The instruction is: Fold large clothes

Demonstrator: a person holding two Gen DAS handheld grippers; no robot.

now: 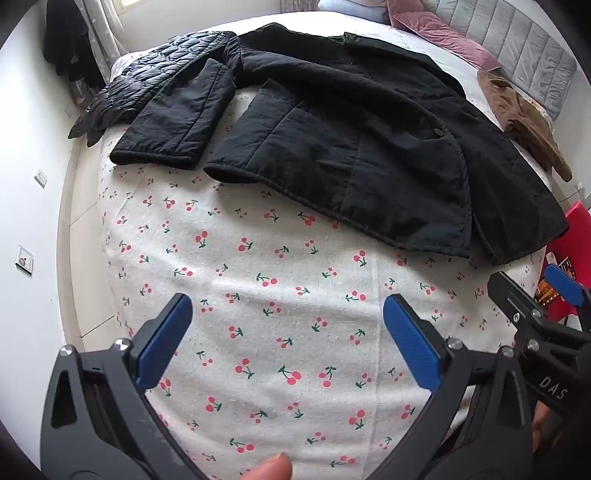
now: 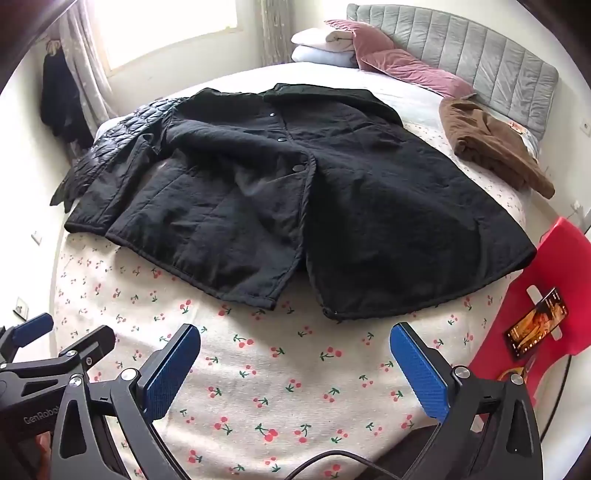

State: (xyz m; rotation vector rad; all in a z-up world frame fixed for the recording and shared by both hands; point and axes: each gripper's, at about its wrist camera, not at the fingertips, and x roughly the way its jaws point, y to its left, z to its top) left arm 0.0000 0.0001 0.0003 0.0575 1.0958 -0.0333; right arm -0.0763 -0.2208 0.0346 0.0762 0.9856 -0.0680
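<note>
A: Status? The large black quilted coat (image 2: 280, 192) lies spread flat, front up, across the cherry-print bedsheet (image 2: 258, 376); no fold made yet, I judge.

B: Agreed. Left tongs (image 1: 288, 339) and right tongs (image 2: 295, 365) both spread, empty, short of the hem. Room: grey padded headboard (image 2: 480, 55), brown folded garment (image 2: 487, 144), red plastic chair (image 2: 546, 295).

A home bedroom is indicated by a wide bed covered with a cherry-print white sheet (image 2: 258, 387), a grey padded headboard (image 2: 480, 48), stacked white and pink velvet pillows (image 2: 369, 48), and a curtained window (image 2: 166, 29).
</note>
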